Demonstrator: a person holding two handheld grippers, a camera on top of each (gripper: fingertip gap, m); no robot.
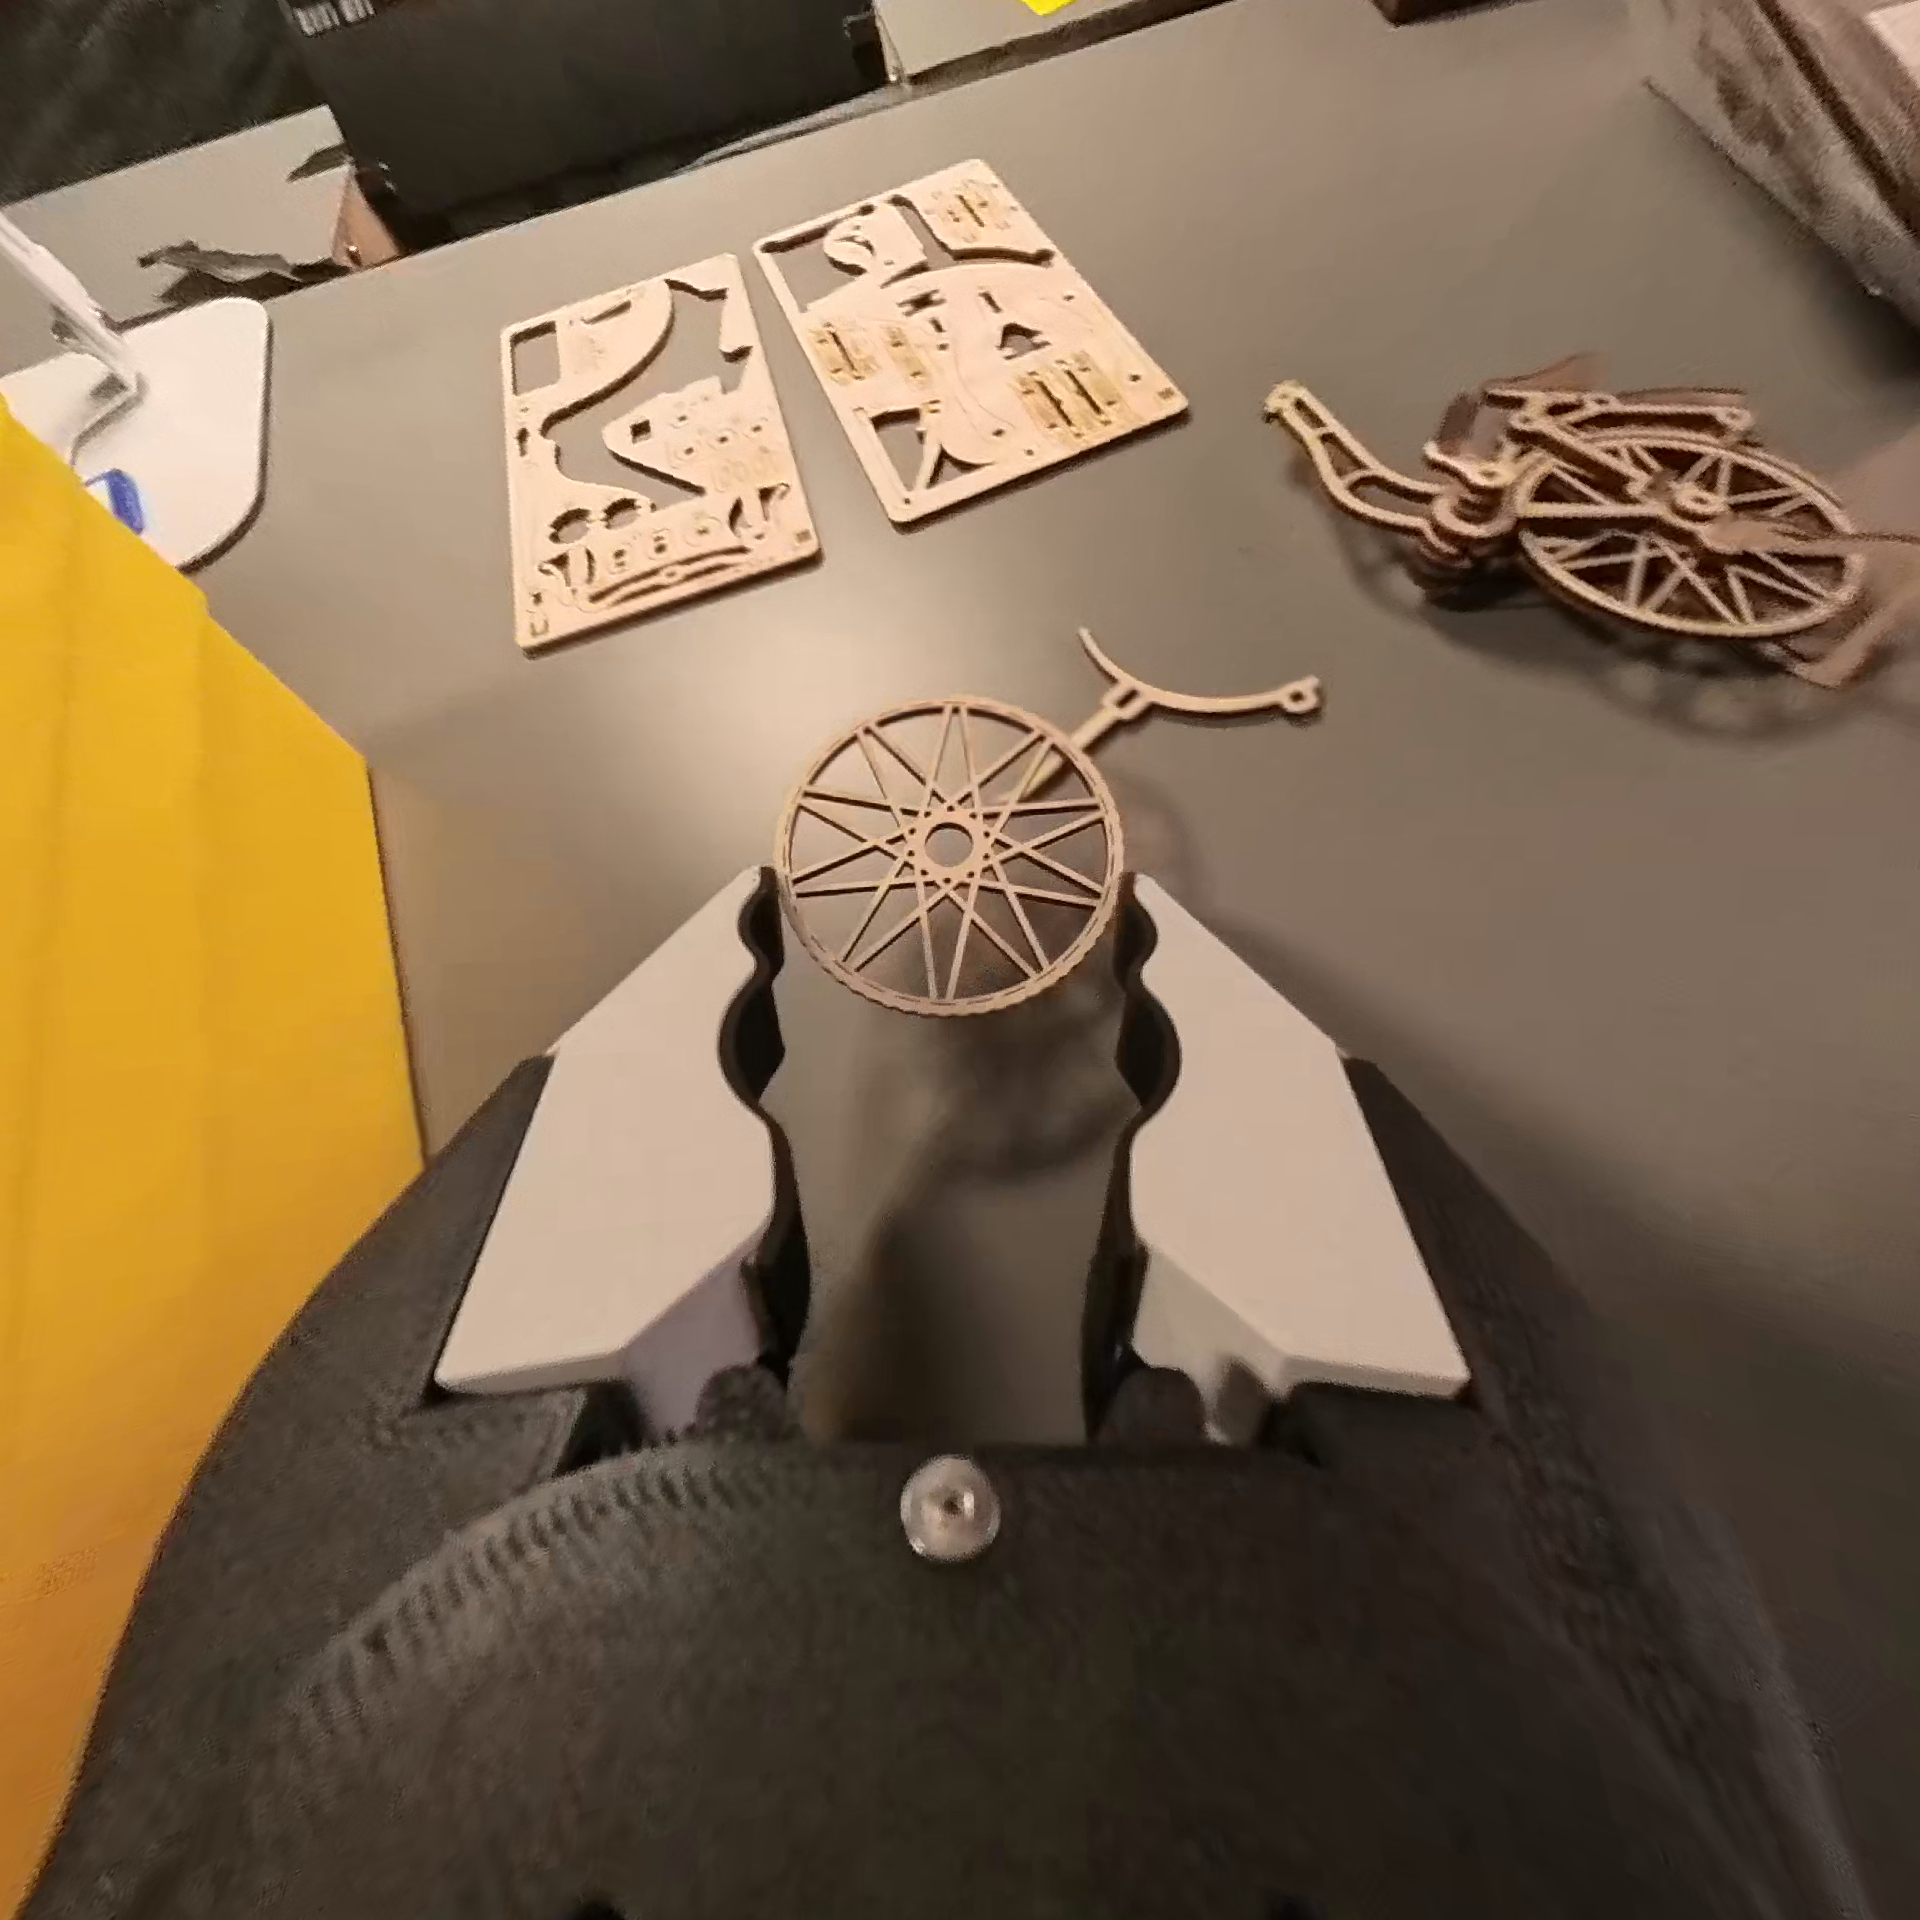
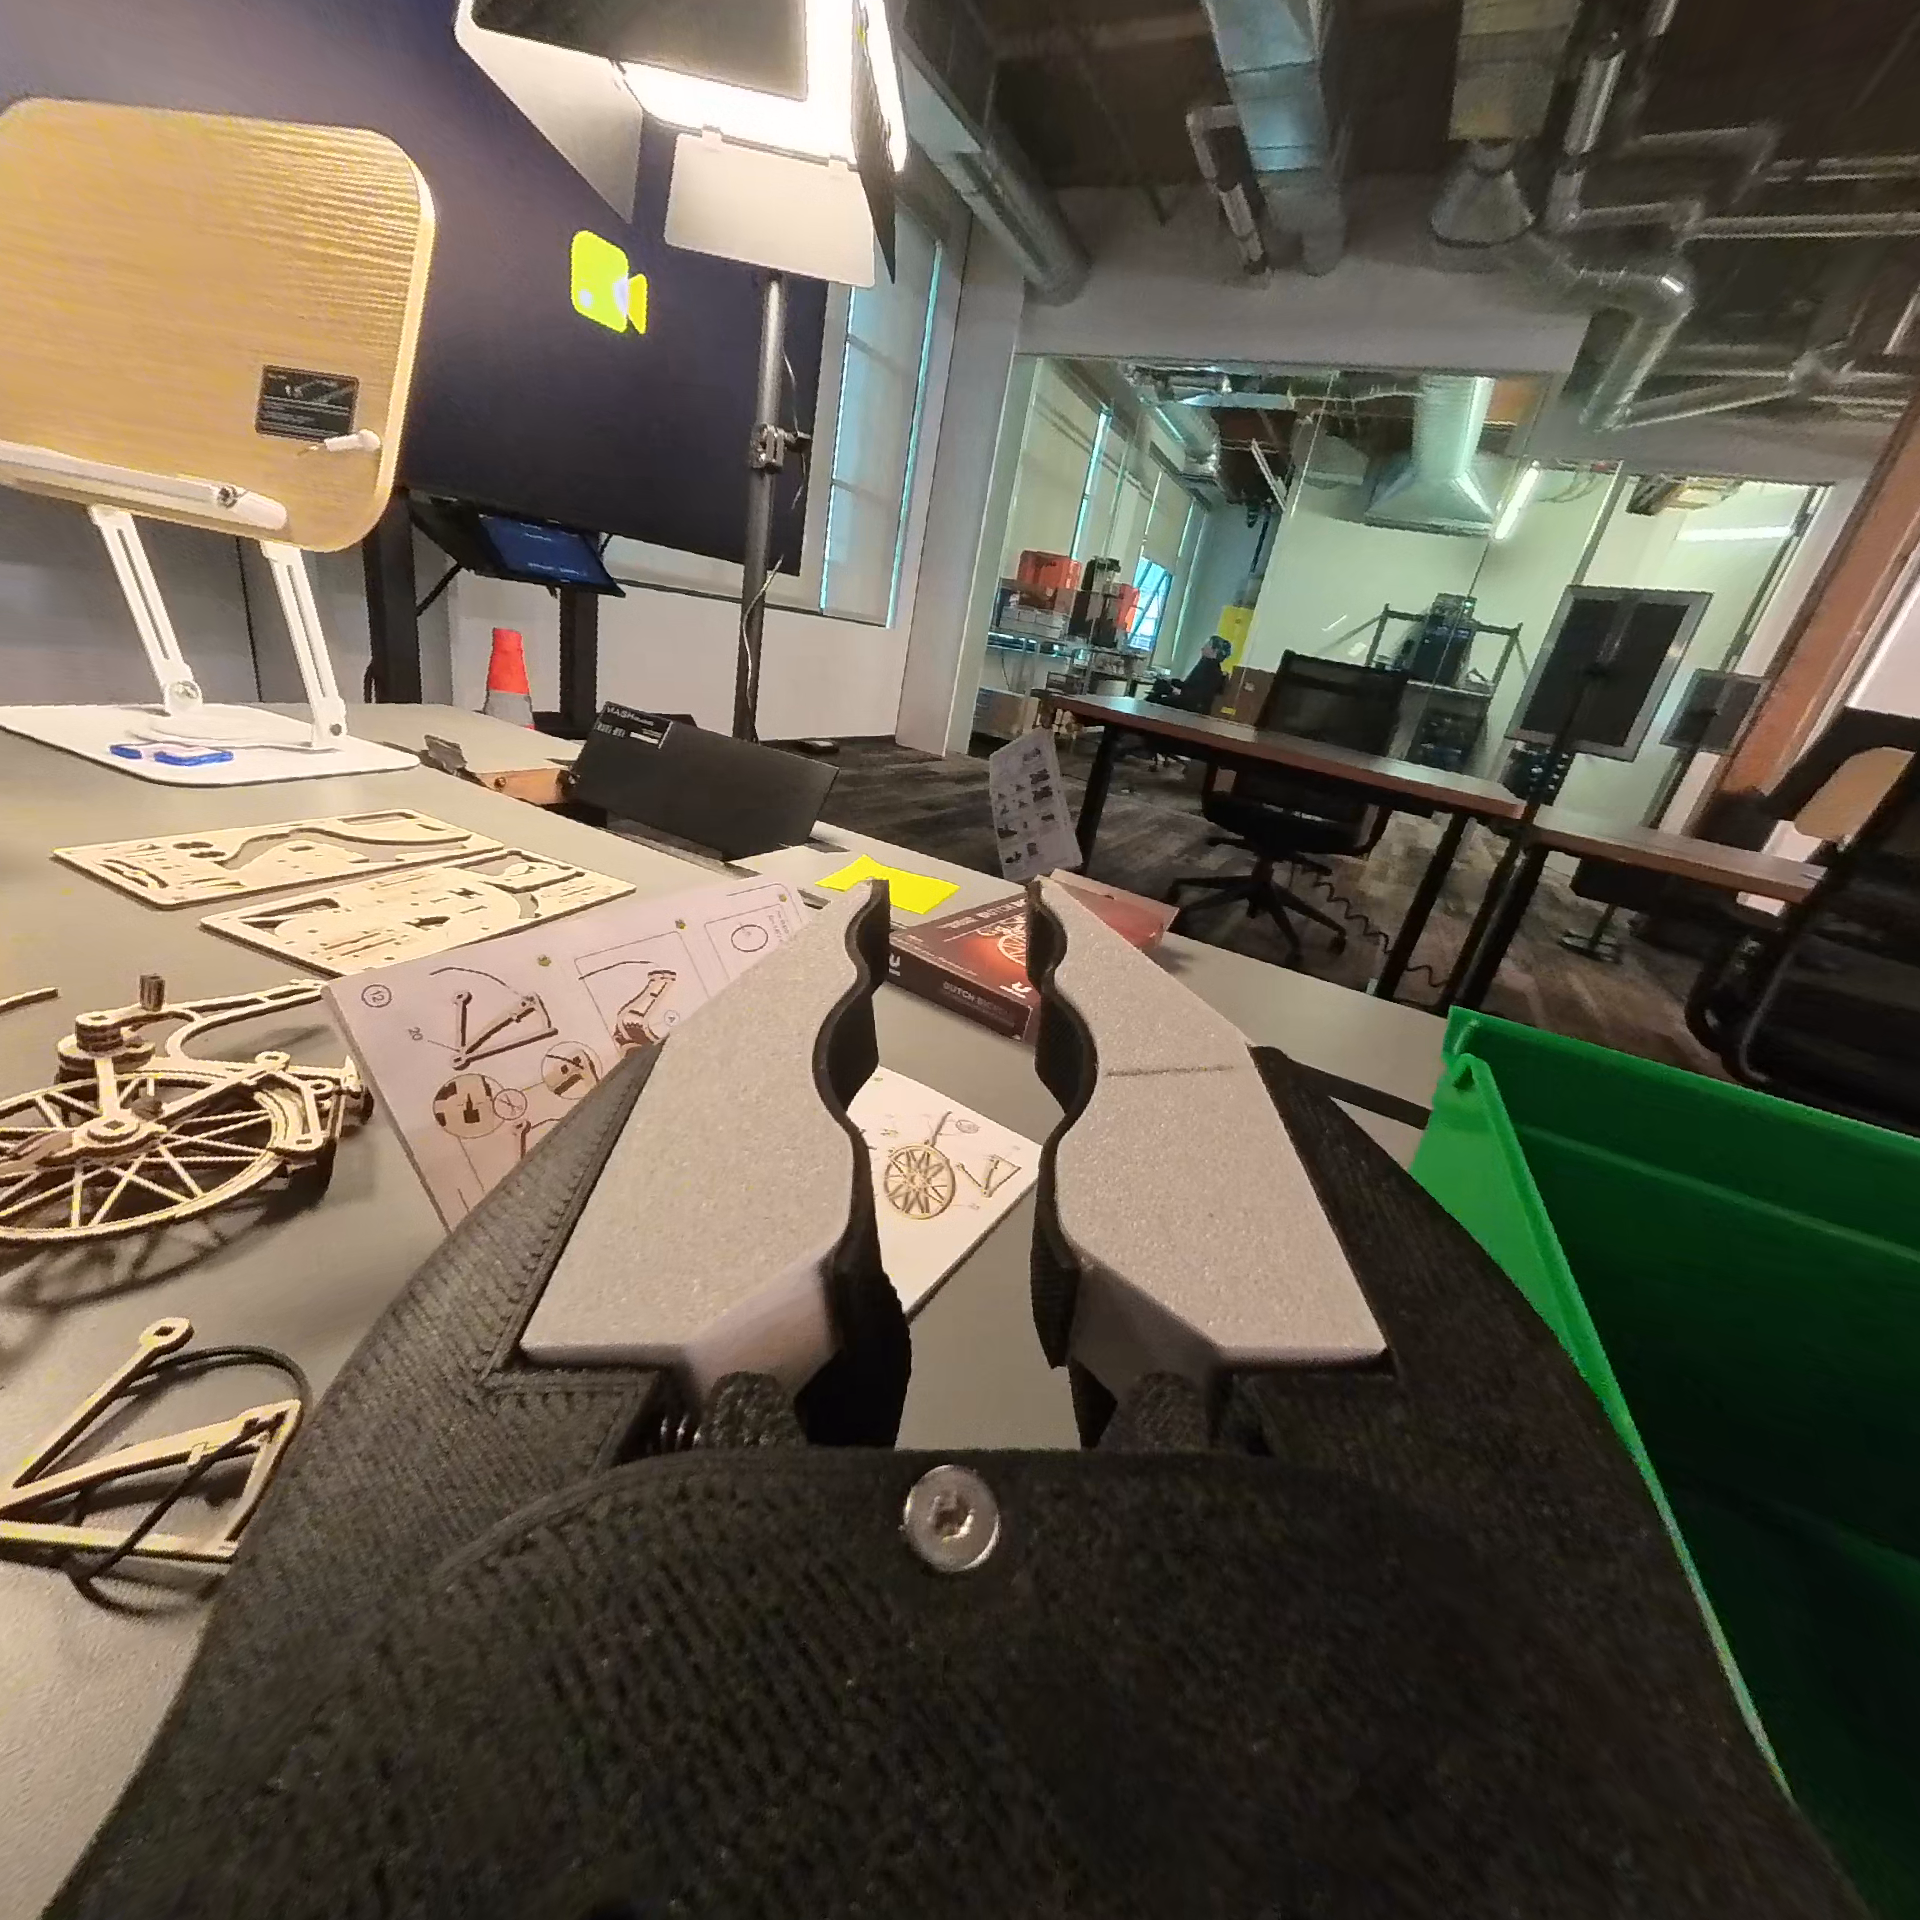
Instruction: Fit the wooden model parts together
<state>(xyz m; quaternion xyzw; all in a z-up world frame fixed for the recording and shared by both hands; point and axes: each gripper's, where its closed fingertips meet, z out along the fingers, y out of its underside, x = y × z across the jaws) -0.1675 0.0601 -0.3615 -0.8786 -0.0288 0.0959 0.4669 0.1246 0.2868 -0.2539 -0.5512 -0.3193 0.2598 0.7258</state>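
Grey table [image 1: 1351,935], office behind with desks and chairs. Left gripper [image 1: 951,899] has its fingers spread wide; the wheel [image 1: 948,854] sits between the tips, raised above the tabletop, though whether the fingers truly grip it cannot be told. Handlebar [image 1: 1195,704] lies on the table just beyond the wheel. Two part sheets [image 1: 655,457] lie farther back. Half-built model [image 1: 1642,520] rests at right, blurred. Right gripper [image 2: 958,904] is held above the manual [image 2: 499,1049], empty, fingers a narrow gap apart. Frame piece [image 2: 135,1455] lies at its left; green bin [image 2: 1683,1299] at its right.
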